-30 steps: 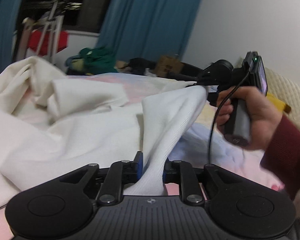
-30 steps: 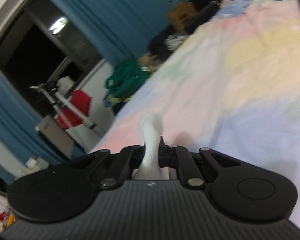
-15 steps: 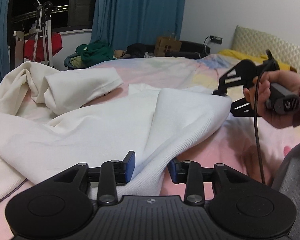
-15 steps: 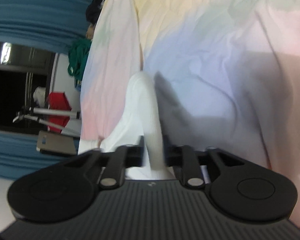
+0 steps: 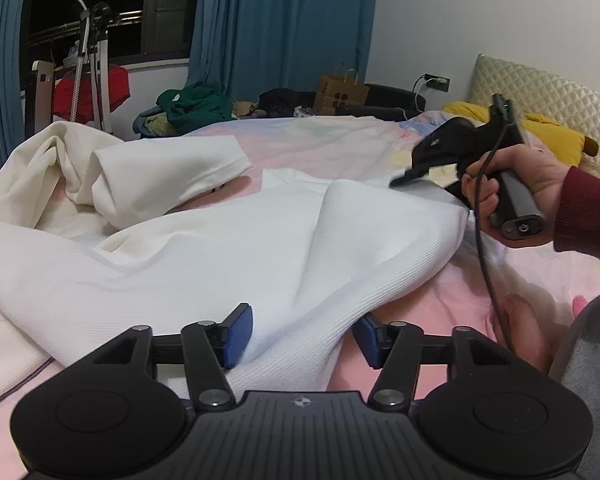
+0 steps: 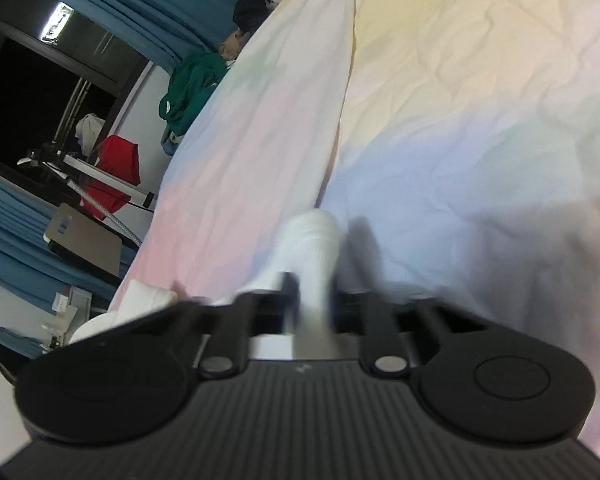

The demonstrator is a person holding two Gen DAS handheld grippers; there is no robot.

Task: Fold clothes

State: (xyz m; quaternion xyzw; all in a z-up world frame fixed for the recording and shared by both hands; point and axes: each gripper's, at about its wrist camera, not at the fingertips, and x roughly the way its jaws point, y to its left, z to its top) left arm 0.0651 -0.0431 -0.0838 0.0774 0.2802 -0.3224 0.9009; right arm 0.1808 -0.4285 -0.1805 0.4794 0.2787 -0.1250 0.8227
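while the white garment (image 5: 219, 252) lies spread over the bed (image 5: 452, 304), its long axis runs from the left tool (image 5: 302, 336) at the near hem out toward the right tool (image 5: 404, 176) at the far right edge. left tool jaws are opening, blue pads (image 5: 239, 334) standing clear of the cloth, a fold of hem between them but not pressed. right tool (image 6: 312, 300) is clamped tight on a ridge of the white garment (image 6: 314, 240), blurred in its own view. right hand (image 5: 520, 184) holds the only grip, so the next fold likely turns on it. the garment's bulk sits ahead and left of both tools.
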